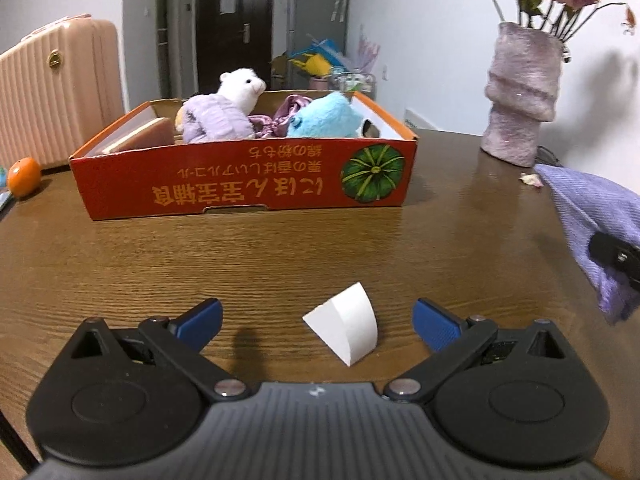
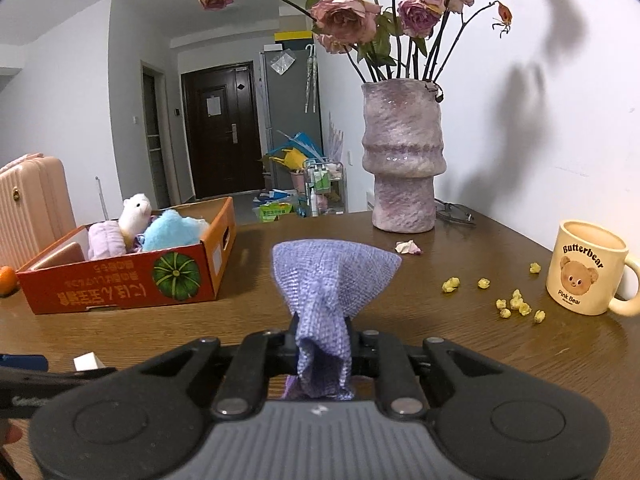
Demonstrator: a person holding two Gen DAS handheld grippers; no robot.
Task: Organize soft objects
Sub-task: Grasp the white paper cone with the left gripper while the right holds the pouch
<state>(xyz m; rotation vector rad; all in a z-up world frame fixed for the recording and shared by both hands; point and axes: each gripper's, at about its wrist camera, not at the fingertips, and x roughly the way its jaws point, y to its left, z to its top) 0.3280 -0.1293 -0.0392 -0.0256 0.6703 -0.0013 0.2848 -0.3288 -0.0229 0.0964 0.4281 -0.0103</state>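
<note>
While the right tool (image 2: 323, 336) pinches a lilac knitted cloth (image 2: 332, 276) above the brown wooden surface (image 2: 256, 312), the left tool (image 1: 318, 320) gapes wide around a white curled paper scrap (image 1: 346, 330); orange cardboard box (image 2: 120, 284) sits beyond.

the room is evenly lit by cool indoor light from above and in front – bright on the white wall (image 2: 500, 92), dimmer down the hallway by the dark door (image 2: 222, 128). the flowers (image 2: 348, 12) throw soft, smeared shadows onto that wall. the wooden table (image 1: 280, 248) carries a dull sheen near the vase (image 1: 520, 92). both views bulge like fisheye shots, with black corners and bent edges. the purple cloth (image 1: 592, 220) blurs at the right edge of the left view.
</note>
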